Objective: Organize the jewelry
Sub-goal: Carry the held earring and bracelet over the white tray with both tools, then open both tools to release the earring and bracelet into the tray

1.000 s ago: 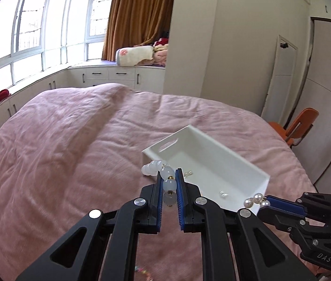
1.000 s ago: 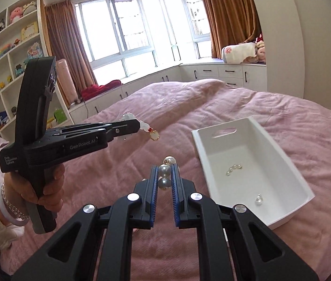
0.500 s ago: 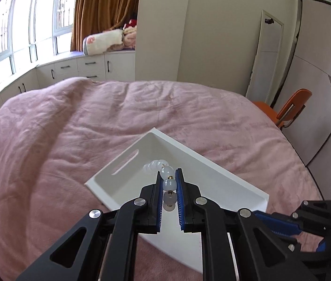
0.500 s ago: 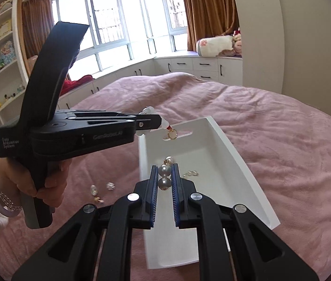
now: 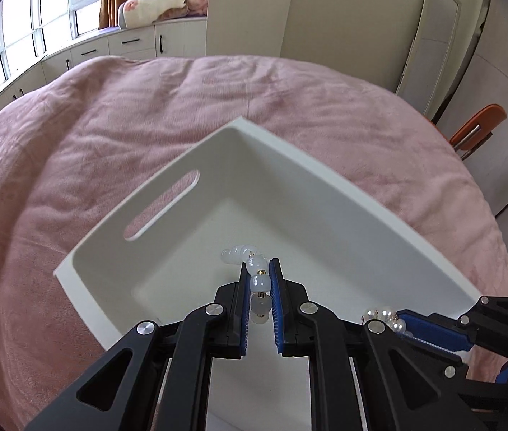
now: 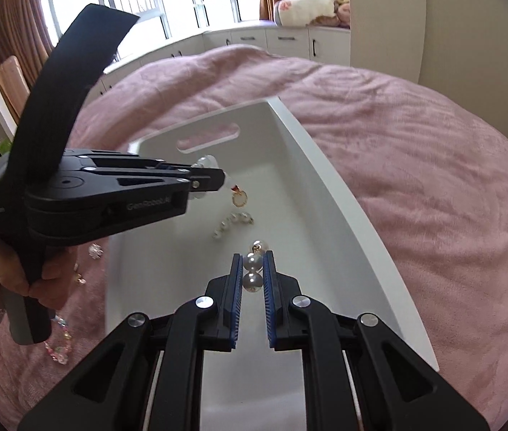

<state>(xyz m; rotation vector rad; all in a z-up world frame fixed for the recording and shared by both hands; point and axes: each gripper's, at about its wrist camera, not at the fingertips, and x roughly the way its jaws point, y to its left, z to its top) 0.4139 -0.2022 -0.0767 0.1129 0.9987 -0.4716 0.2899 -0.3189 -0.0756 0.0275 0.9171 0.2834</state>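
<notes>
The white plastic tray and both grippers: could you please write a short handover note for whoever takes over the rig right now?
Left gripper: shut on a strand of translucent milky-white beads, held over the white plastic tray.
Right gripper: shut on a piece made of round white pearls, also over the tray.
Tray sits on the pink blanket; a short pearl chain already lies inside.
Done: both pieces picked up and brought above the tray.
Left: release both into the tray, then collect what remains on the blanket near the left hand: a small sparkly piece and a colourful bead bracelet.

Pink bedspread (image 5: 117,136), orange chair (image 5: 478,127)
</notes>
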